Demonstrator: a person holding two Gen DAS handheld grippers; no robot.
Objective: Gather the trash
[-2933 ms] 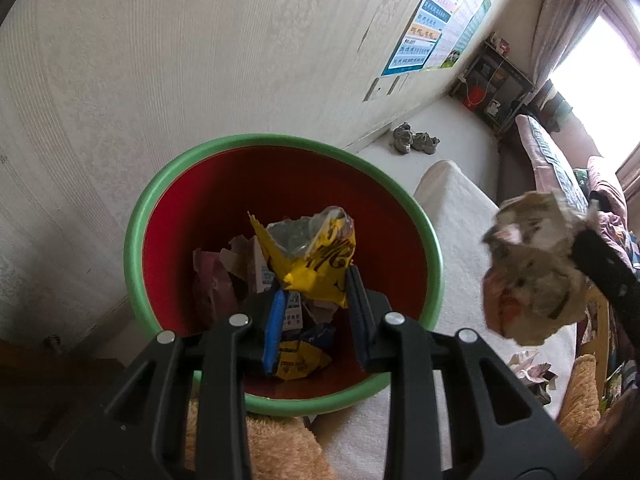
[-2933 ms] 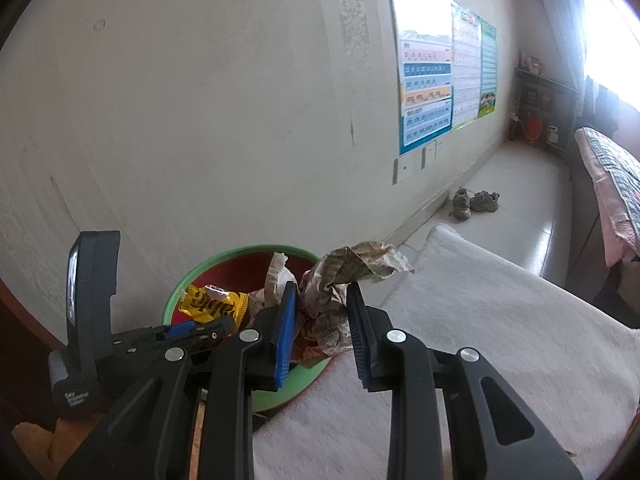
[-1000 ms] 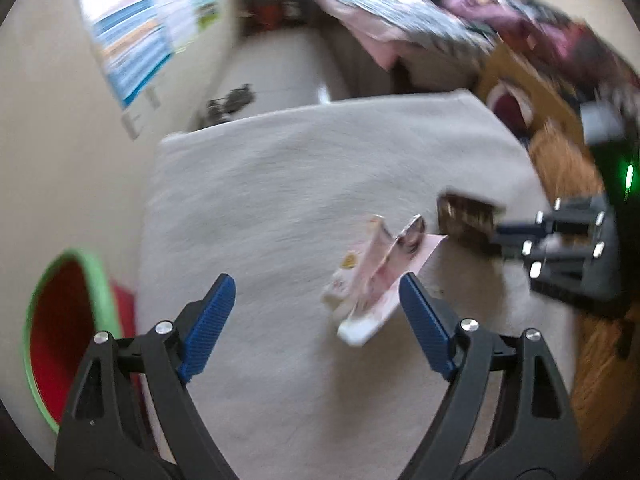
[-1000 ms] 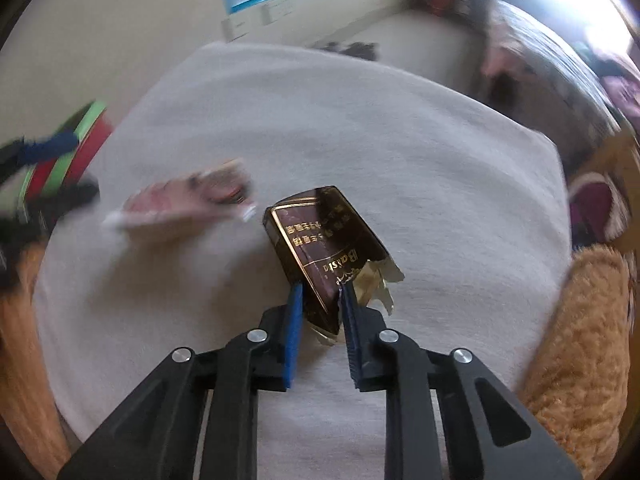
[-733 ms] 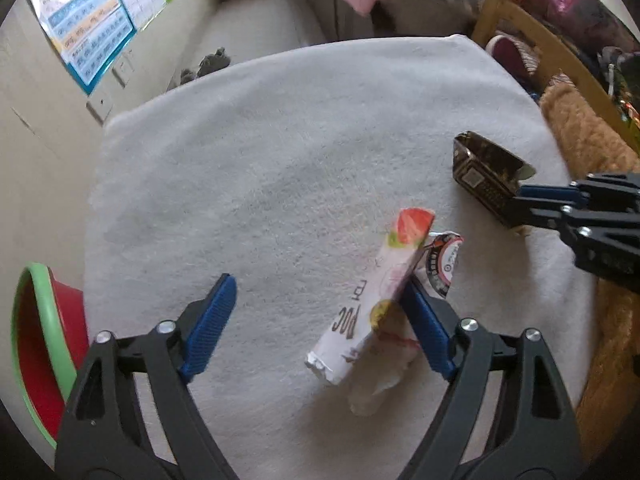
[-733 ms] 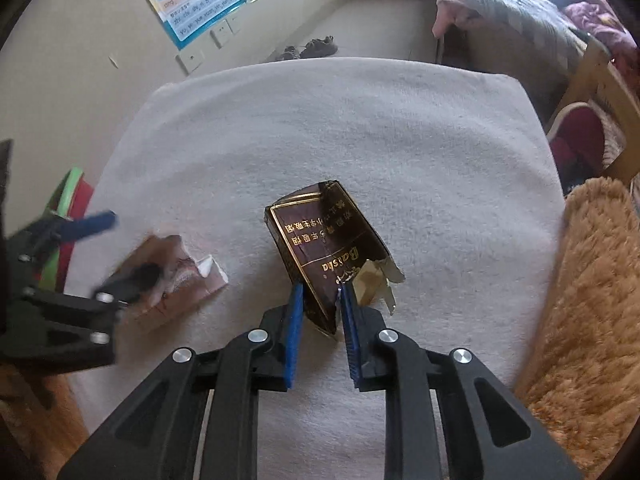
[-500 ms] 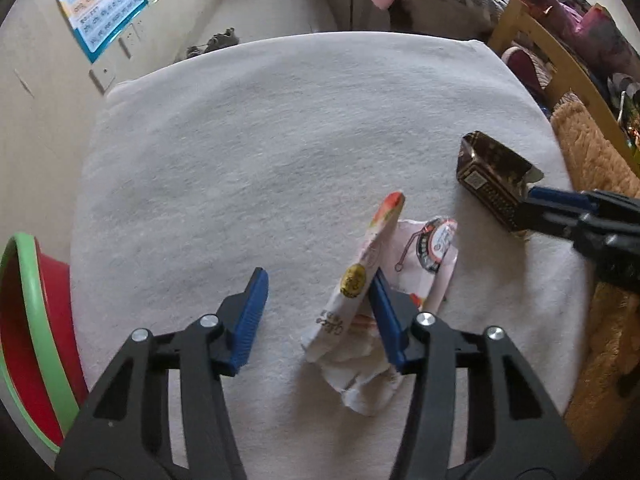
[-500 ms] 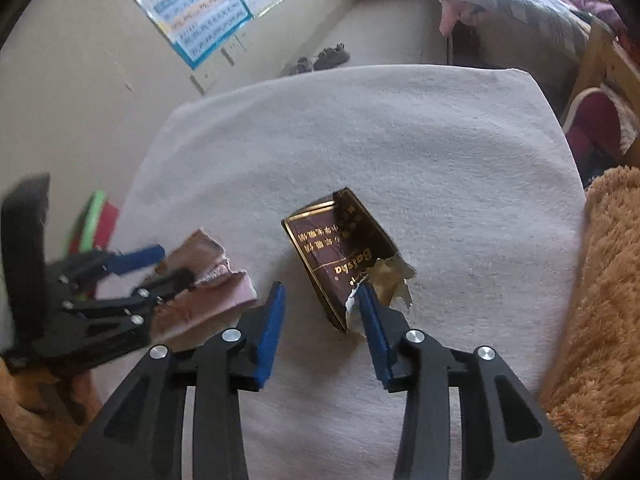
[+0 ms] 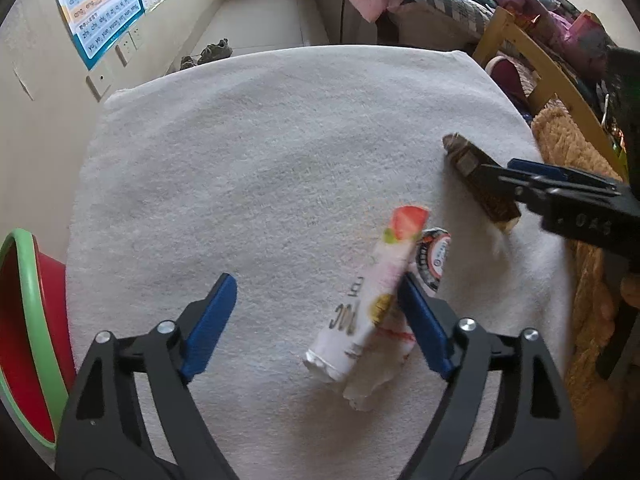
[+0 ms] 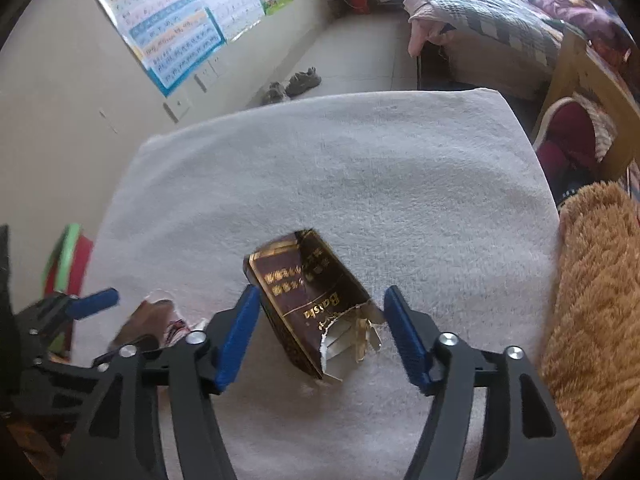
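Note:
A white and pink snack wrapper (image 9: 374, 300) lies on the white towel (image 9: 260, 152), against the inner side of the right finger of my open left gripper (image 9: 316, 320). A torn dark brown carton (image 10: 308, 300) lies on the towel between the fingers of my open right gripper (image 10: 324, 328), closer to the left finger. The carton (image 9: 480, 188) and right gripper (image 9: 560, 196) also show in the left wrist view. The left gripper (image 10: 76, 320) and wrapper (image 10: 160, 316) show at lower left in the right wrist view. The red bin with green rim (image 9: 24, 320) stands at far left.
A tan fluffy cushion (image 10: 596, 300) lies right of the towel. A wooden chair frame (image 9: 532, 68) and a bed with blankets (image 10: 500, 28) stand behind it. Posters (image 10: 180, 24) hang on the wall; shoes (image 10: 292, 84) sit on the floor beyond the towel.
Both grippers have opened wider. The right gripper, earlier shut on the carton, has let it go. The wrapper now rests at the left gripper's right finger.

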